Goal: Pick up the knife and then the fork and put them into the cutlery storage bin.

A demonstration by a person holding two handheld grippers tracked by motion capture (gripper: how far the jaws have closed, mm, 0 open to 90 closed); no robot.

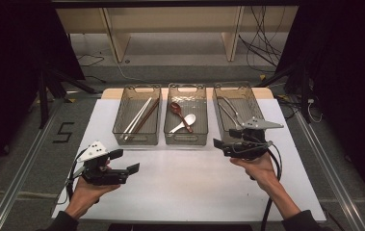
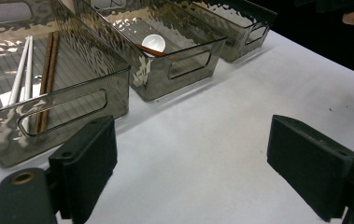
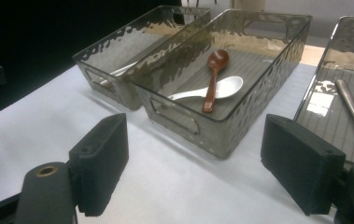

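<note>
On the white table, both claws, the left gripper and the right gripper, wait wide open and hold nothing, just in front of three see-through bins where the chopsticks, spoons and metal cutlery lie sorted, probably to keep each kind together.

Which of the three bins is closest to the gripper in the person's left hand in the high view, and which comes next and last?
From the left gripper, nearest first:
1. The chopstick bin, on the left of the row, just ahead of the gripper.
2. The spoon bin, in the middle.
3. The metal cutlery bin, on the right, by the right gripper.
</note>
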